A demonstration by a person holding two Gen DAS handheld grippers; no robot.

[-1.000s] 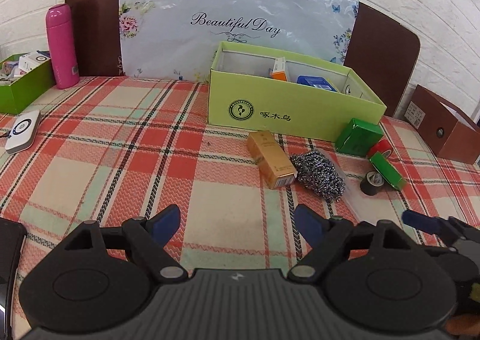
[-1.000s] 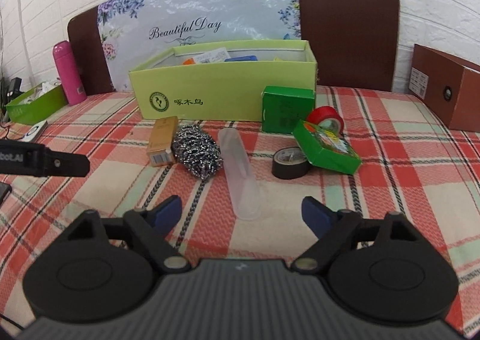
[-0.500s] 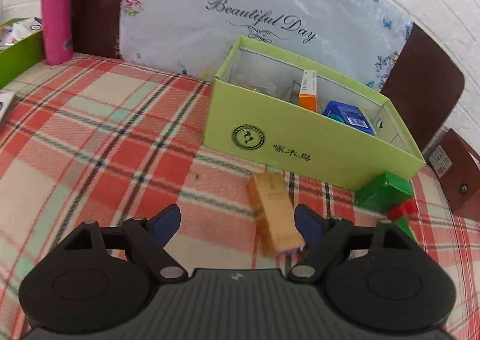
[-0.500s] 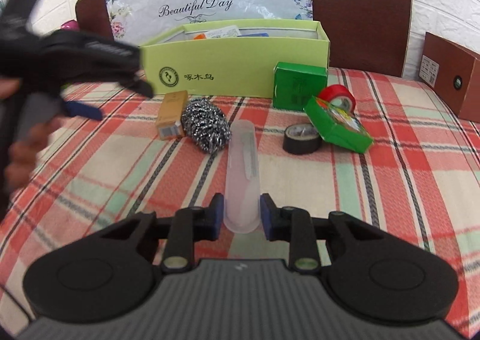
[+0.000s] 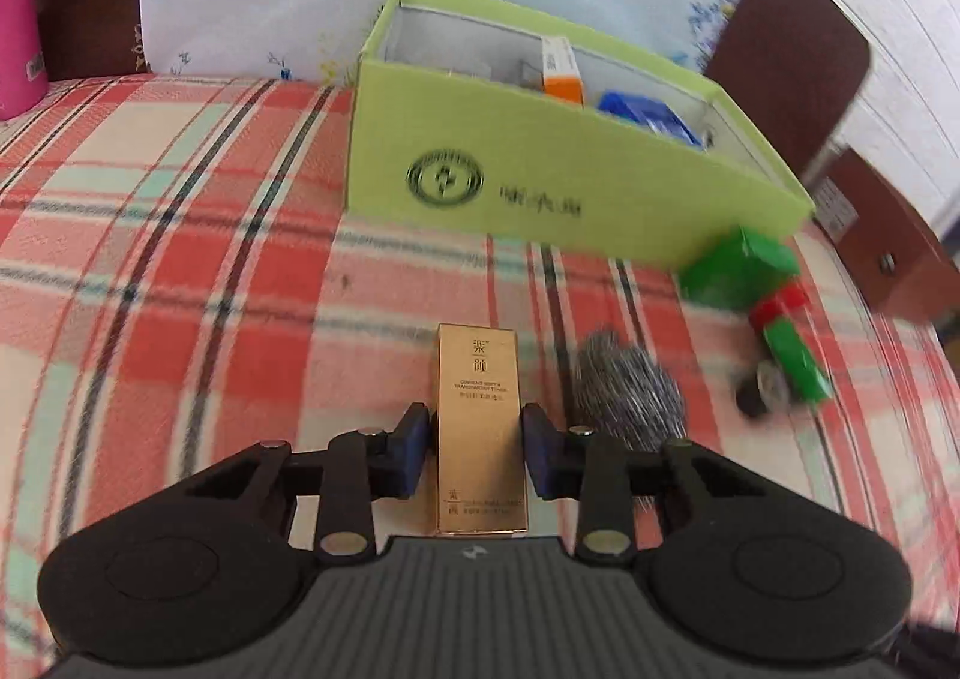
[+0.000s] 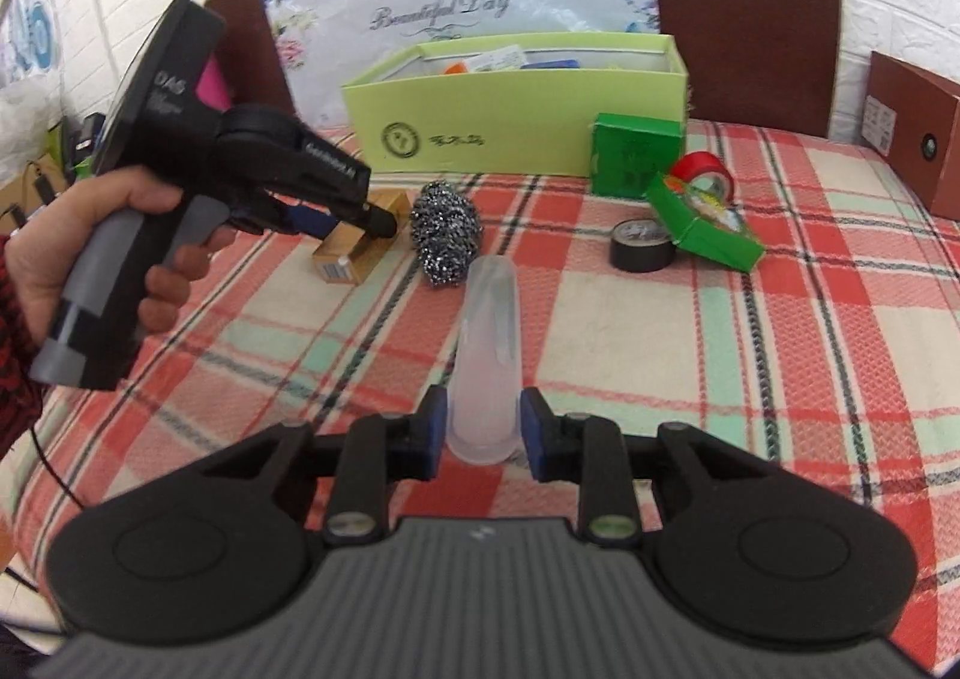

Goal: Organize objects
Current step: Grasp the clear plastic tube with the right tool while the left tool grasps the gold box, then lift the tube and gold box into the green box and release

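Gripping two things at once, I have both claws closed on items lying on the red, cream and mint plaid-covered bench [image 6: 780,331]. My left claw [image 5: 475,454] has just closed, and its blue pads press both long sides of the slim gold cardboard carton with printed lettering [image 5: 478,427], which lies flat pointing away from me. Just right of it sits a grey steel-wool scouring ball [image 5: 627,385]. My right claw [image 6: 483,433] is clamped on the near end of a clear frosted plastic tube-shaped case [image 6: 489,343], also lying lengthwise away from me.

Beyond both stands the long open-topped lime-green cardboard box with a round logo [image 6: 516,133], already holding an orange packet and a blue one. Near its right end are a green cube-shaped carton [image 6: 636,154], a red tape roll [image 6: 702,172], a flat green packet [image 6: 702,226] and a black tape roll [image 6: 639,253].

I judge this to be the pick-up step: both items grasped, neither yet lifted. Next I would need to raise each clear of the cloth, carry it over the box's front wall, and release inside, keeping the two rigs from colliding.
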